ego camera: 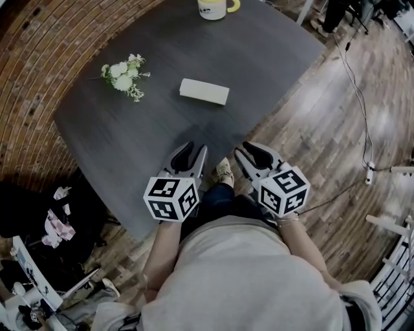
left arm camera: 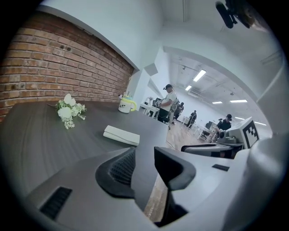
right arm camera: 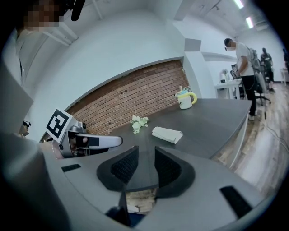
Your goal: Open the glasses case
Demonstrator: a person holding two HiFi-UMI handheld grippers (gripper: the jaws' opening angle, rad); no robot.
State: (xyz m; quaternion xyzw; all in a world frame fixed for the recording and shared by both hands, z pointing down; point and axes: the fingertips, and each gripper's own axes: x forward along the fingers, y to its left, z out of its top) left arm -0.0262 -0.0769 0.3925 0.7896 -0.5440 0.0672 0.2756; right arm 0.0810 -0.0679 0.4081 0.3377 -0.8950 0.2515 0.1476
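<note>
Right up close, the person is holding both tools side by side at the near edge of the table (ego camera: pixel 272 58), marker cubes toward the body and jaws pointing out and a little down over the dark top. The left gripper (ego camera: pixel 194 152) is showing a clear gap between its ribbed pads, with only tabletop and floor in it. The right gripper (ego camera: pixel 253 154) is sitting the same way, jaws apart and nothing between them. So both are coming in empty, and I'm reading that paired stance as a set-up for two-handed work: one tool to steady, one to lift.

Further out, the glasses case (ego camera: pixel 204 91) is lying flat near the middle of the table, pale, slim and closed, one long side facing the grippers. It is well apart from both of them, so the reach hasn't landed yet. That flat, side-on lie is looking handy, since it is putting a long edge toward the jaws.

Off to the left of the case, a small bunch of white flowers (ego camera: pixel 124 75) is lying clear of the path. At the far edge a mug (ego camera: pixel 213 8) is standing, well out of the way.
</note>
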